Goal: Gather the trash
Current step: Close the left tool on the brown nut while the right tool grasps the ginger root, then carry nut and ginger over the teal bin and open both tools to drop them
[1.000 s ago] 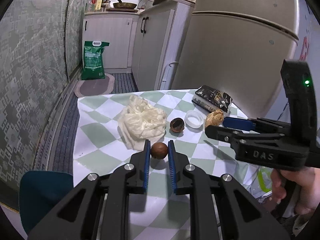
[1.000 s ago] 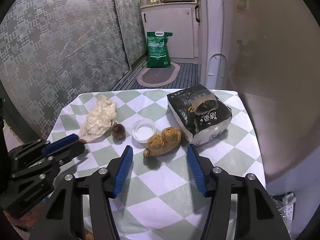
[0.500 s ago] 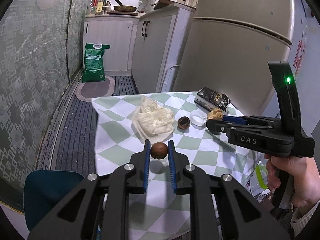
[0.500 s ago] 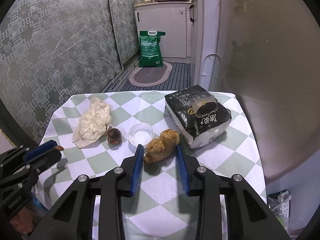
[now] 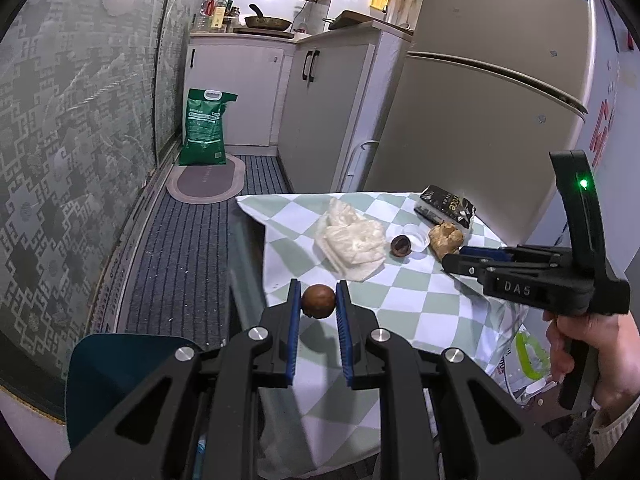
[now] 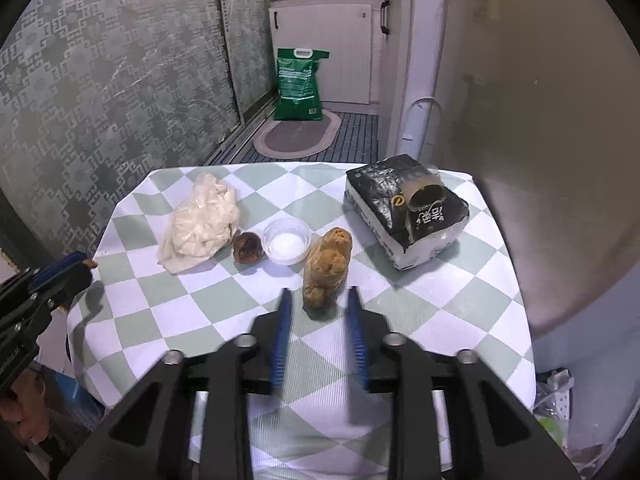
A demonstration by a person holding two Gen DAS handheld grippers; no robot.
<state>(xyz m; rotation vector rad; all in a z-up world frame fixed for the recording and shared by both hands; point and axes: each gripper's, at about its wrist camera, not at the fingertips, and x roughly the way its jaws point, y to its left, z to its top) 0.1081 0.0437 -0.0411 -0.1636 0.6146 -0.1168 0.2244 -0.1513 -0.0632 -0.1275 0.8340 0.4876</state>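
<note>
My left gripper [image 5: 318, 286] is shut on a round brown nut [image 5: 318, 301] and holds it in the air over the near left edge of the checked table [image 5: 404, 312]. In the right wrist view that gripper [image 6: 82, 266] shows at the far left. My right gripper [image 6: 318, 295] has its blue pads closed on the near end of a brown lumpy piece [image 6: 327, 264], which still rests on the cloth. Further back lie a crumpled white wrapper [image 6: 202, 224], a dark brown shell [image 6: 248, 249], a small white dish [image 6: 286, 245] and a black packet [image 6: 404, 208].
A fridge [image 5: 480, 120] stands right behind the table. A blue chair [image 5: 120, 380] is at the near left. A clear plastic bag [image 5: 524, 360] hangs by the table's right side. On the floor are a green sack [image 5: 206, 128] and an oval mat [image 5: 206, 180].
The right jaws closed from wide apart onto the brown lump, which turned more lengthwise. The left gripper drew back from the table's middle toward its near left edge, nut still held.
</note>
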